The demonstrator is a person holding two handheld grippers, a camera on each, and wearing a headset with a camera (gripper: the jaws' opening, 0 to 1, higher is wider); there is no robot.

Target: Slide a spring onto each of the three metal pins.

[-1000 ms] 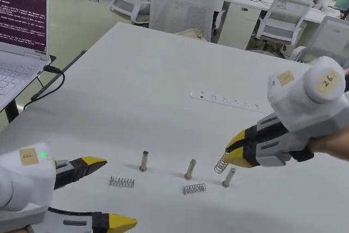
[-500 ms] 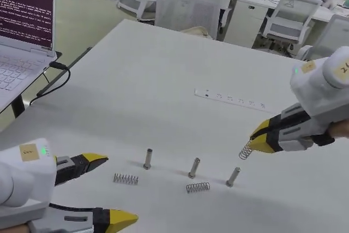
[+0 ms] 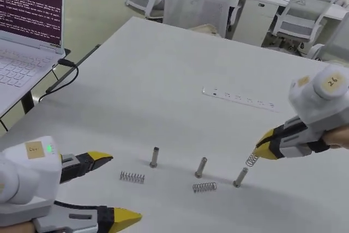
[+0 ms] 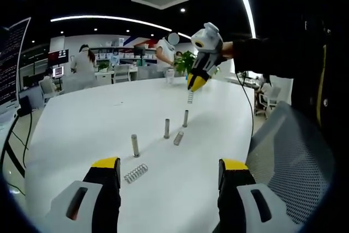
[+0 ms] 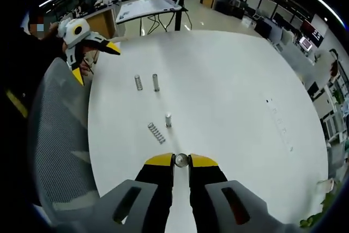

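Item 1, right gripper: held over the right part of the white table; jaws drawn almost together, pinching the upper end of the held spring; in the right gripper view a small round metal end sat between the two yellow tips.

Item 2, held spring: hung at a slant from the tips; its lower end lay just above the top of the right pin; the left gripper view showed a small gap between the two, so it was not on the pin.

Item 3, pins: three, upright in a row on the table; left pin, middle pin, right pin; each bare of a spring.

Item 4, loose springs: two, lying flat on the table; first loose spring on the near side of the left pin and a little to its left; second loose spring on the near side of the row, between the middle pin and the right pin.

Item 5, left gripper: at the near left of the table; jaws spread wide, gripping nothing; in the left gripper view they pointed toward the row of pins, with the first loose spring nearest.

Item 6, surroundings: white power strip flat on the table beyond the pins; open laptop at far left, text on its screen.
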